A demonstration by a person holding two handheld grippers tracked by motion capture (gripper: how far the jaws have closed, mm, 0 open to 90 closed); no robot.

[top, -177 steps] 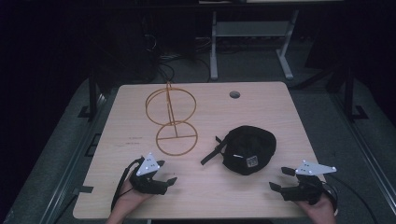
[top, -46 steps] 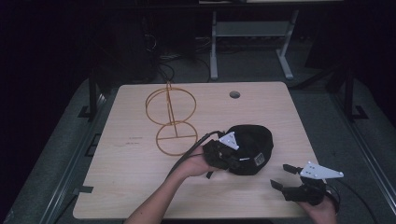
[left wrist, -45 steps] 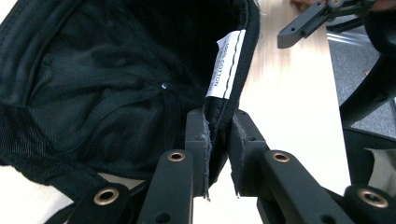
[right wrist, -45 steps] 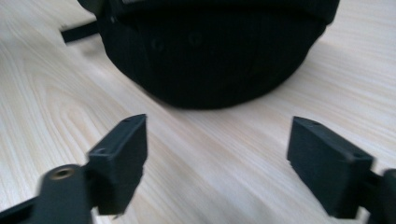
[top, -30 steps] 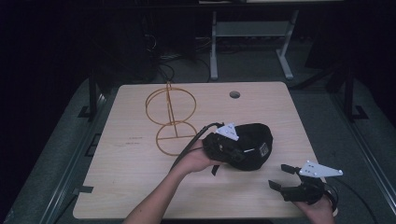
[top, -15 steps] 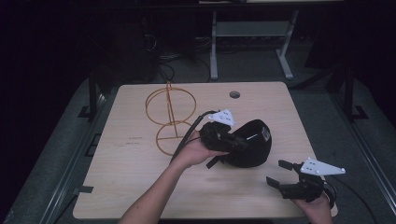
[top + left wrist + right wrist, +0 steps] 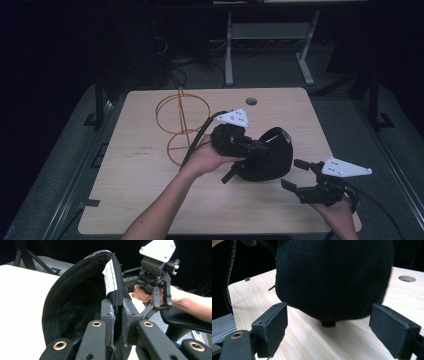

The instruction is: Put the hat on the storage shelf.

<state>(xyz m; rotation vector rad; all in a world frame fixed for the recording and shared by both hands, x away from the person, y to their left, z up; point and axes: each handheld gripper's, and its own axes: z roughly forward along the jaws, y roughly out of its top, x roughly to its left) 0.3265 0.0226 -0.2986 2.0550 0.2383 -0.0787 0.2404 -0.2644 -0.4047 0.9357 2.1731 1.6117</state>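
Between the right claw's (image 7: 328, 333) spread jaws sits the cap (image 7: 332, 277), its rim clamped by the left claw (image 7: 117, 315).

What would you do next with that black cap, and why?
Probably carry the cap toward the wire stand. The left gripper is shut on the cap's rim, and the cap is tipped up with its top button close to the table. The right gripper is open just in front of the cap, apart from it, so it could steady the crown if needed.
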